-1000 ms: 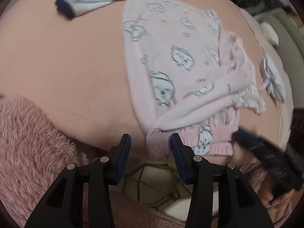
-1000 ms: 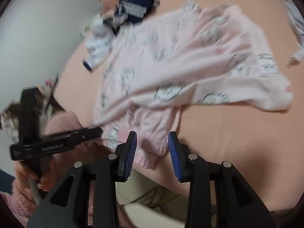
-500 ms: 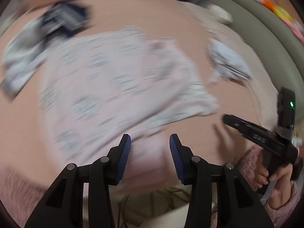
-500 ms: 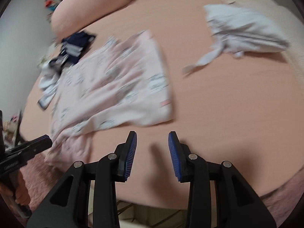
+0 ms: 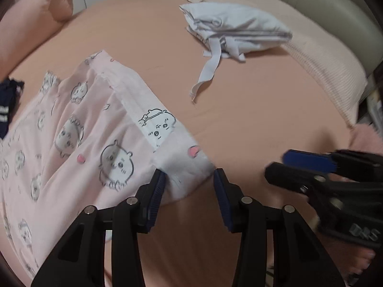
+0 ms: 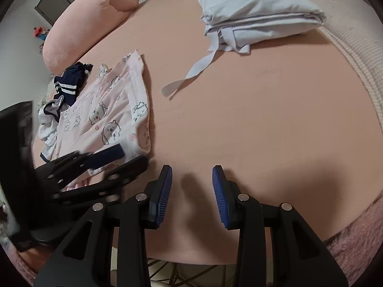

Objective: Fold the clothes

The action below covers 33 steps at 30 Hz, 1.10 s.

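Landmark: pink pyjama garment (image 5: pixel 79 143) w/ cartoon-animal print, lying spread on bed (image 5: pixel 251 119) (peach sheet).

1. Pink pyjama garment – task item. Flat on bed; folded-over hem/corner w/ white inside facing up at its near end. In right wrist view (image 6: pixel 107 119) it sits at frame left.
2. Left claw (image 5: pixel 189 186) – over garment's near corner; corner cloth lies betw. the blue pads, left pad at the fabric edge, right pad apart from it w/ sheet showing between. Jaws closing; not yet pinching. Seen from the side in right wrist view (image 6: pixel 124 157), over garment's near edge.
3. Right claw (image 6: pixel 192 191) – beside garment, off its near corner, above bare sheet; its shadow on sheet betw. pads. Part-open, nothing in it. In left wrist view (image 5: pixel 294 167) it shows blurred, to the right of the garment corner.
4. Pale lilac-white folded garment (image 5: pixel 237 31) – well apart from pyjama, farther up the bed; one strap/tie trails out toward pyjama. Also (image 6: pixel 258 16).
5. Navy garment w/ white stripes (image 6: pixel 69 83) – touching pyjama's far-left edge, bunched.
6. White garment w/ navy trim (image 6: pixel 47 124) – just beside pyjama's left side, crumpled, next to navy item.
7. Pink pillow/bolster (image 6: pixel 91 14) – beyond pyjama, at bed's far-left edge.
8. Cream ribbed blanket (image 5: pixel 330 67) – far side of bed from pyjama, behind lilac-white item.
9. Person's hand (image 5: pixel 363 260) – partly seen below right claw's body, far right of pyjama; fuzzy pink sleeve (image 6: pixel 354 244) at bed's near edge.
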Available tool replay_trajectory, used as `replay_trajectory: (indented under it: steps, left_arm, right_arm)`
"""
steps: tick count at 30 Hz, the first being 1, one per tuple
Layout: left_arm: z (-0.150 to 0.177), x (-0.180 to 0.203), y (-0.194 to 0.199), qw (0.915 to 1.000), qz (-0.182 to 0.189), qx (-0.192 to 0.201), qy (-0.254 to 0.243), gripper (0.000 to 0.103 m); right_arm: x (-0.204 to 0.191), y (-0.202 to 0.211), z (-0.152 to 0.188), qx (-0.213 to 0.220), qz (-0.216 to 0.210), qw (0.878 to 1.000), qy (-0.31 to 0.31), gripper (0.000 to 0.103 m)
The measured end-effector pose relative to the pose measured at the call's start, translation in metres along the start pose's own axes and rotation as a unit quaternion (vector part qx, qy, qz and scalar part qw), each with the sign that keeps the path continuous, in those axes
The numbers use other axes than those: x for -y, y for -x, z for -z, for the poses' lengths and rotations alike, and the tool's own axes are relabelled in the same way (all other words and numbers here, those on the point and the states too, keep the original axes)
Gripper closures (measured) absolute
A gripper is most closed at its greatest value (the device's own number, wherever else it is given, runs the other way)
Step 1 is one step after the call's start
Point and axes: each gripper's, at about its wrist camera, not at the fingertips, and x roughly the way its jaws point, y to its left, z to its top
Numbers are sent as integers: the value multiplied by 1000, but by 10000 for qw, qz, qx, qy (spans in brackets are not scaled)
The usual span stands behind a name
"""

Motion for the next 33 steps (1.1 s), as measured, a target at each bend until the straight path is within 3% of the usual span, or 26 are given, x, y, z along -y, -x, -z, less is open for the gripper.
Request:
replay_trajectory:
  steps: [2,3,6,8,12,14,21,28,33]
  left_arm:
    - [-1,-3,-1,9999,-82,97,62,92]
    - [-1,-11,7,9995,45,145,266,94]
    - [3,-56,48,9923,344,572,1039,95]
    - [11,-103,87,9828,317,946,1552,95]
    - [26,-203,140,9619,46,1326,2391,95]
    - [34,-249,151,9542,-361,1383,2629,95]
    - [55,-357,141,9292,-678,1291,3396,95]
    - [73,-390,83,9312,245,848,3537,95]
    - [66,-389,56,9365,228,499,3465,94]
  right_arm:
    - [-2,-8,-1,-72,-24,10000,60,67]
    - [-4,-11,-1,-105,-10,9999,97,67]
    - [-8,-13,-1,-154,-32,9997,186,67]
    - [-10,-13,-1,-198,-116,9995,198,67]
    - [-33,-19,-14,-303,-316,9984,349,67]
    - [-54,-26,-25,-359,-410,9968,579,67]
    - [-135,-53,-79,-340,-363,9891,1386,66]
    - [-216,-97,-140,27,-383,9772,2090,61]
    - [-263,-146,-169,44,-466,9646,2596,61]
